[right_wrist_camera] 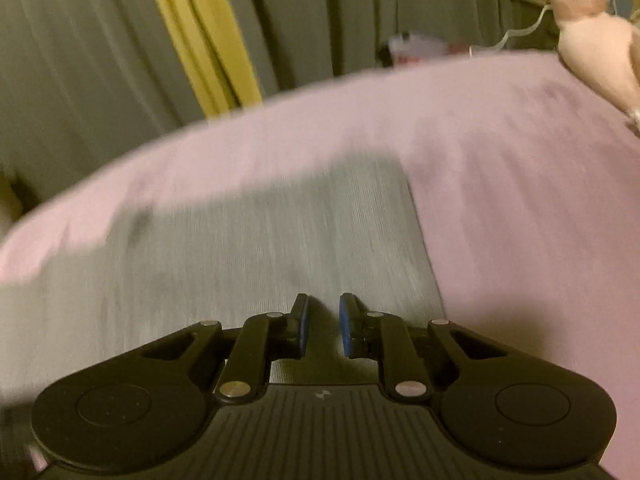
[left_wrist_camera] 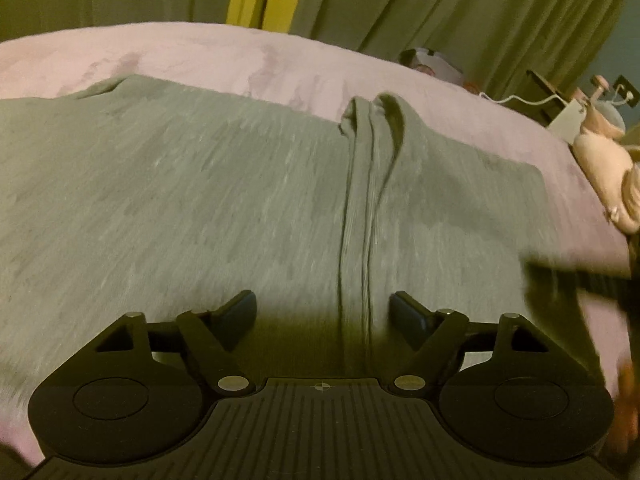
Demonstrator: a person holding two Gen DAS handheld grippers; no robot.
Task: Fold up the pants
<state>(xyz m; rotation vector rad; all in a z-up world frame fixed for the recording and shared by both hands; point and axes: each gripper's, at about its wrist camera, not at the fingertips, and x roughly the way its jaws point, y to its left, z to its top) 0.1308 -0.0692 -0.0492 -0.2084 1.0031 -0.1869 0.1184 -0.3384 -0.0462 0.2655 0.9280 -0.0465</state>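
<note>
Pants [left_wrist_camera: 200,200] flat on bed [left_wrist_camera: 240,56]; left gripper [left_wrist_camera: 323,312] wide apart, right gripper [right_wrist_camera: 323,326] slightly apart, both empty. Could pinch bedcover too.

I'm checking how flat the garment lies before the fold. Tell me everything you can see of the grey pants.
The grey pants look like soft, ribbed knit fabric, spread mostly flat on the pink bedcover. In the left wrist view a raised ridge of bunched cloth runs down the middle toward the open left gripper, which holds nothing. A small crease sits at the far left edge. In the right wrist view the pants' straight right edge meets the bedcover; the right gripper hovers over them, narrowly open.
</note>
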